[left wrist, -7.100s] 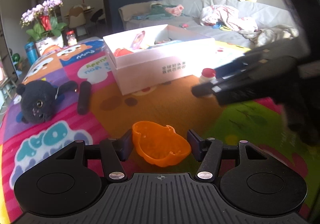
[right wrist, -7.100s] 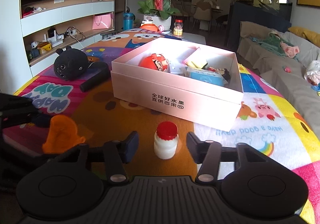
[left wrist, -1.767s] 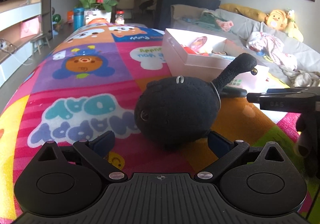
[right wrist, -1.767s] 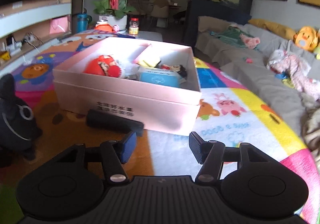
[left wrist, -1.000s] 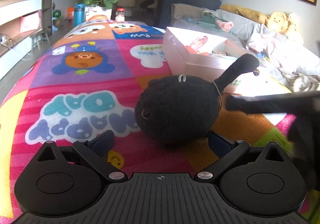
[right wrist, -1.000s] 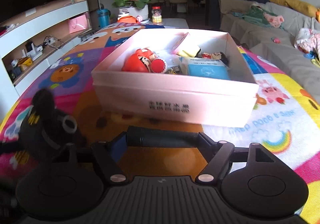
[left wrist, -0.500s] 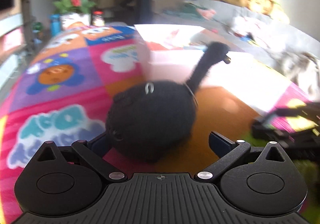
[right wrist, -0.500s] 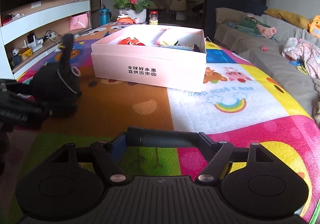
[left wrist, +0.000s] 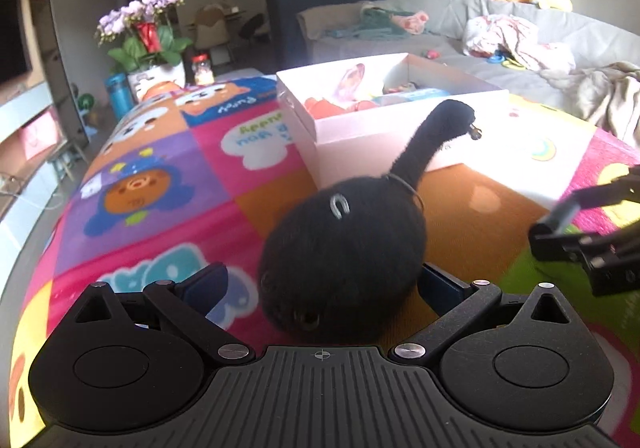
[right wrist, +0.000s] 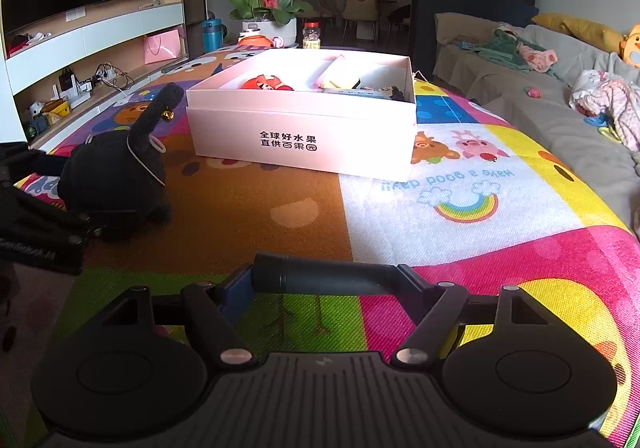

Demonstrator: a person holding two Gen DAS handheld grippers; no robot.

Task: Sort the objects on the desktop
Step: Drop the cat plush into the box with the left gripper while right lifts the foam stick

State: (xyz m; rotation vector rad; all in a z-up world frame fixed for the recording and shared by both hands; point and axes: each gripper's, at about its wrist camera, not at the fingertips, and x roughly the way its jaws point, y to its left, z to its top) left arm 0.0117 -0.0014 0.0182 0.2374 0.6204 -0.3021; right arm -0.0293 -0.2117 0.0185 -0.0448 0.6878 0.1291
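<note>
A: Grippers both loaded, by the look of it. Near us, the right gripper (right wrist: 326, 282) is clamped end to end on a dark tube (right wrist: 324, 278), which lies crosswise between its pads, above the mat (right wrist: 460, 203).

B: And the left gripper (left wrist: 322, 282)?

A: Wrapped around the black plush toy (left wrist: 344, 248), tail up. Its right pad is at the fur, but I can't tell whether the left pad presses, so I can't call that grip.

B: So how should the carry go?

A: Farther off sits the pink box (right wrist: 300, 135), open, already holding a red toy (right wrist: 266, 83) and a few other things. My read: bring the tube over the near wall first, level, clear of the rim, and let go low inside.

B: And the plush toy?

A: It's soft and bulky, so squeeze firmly and watch that tail on the wall.
</note>
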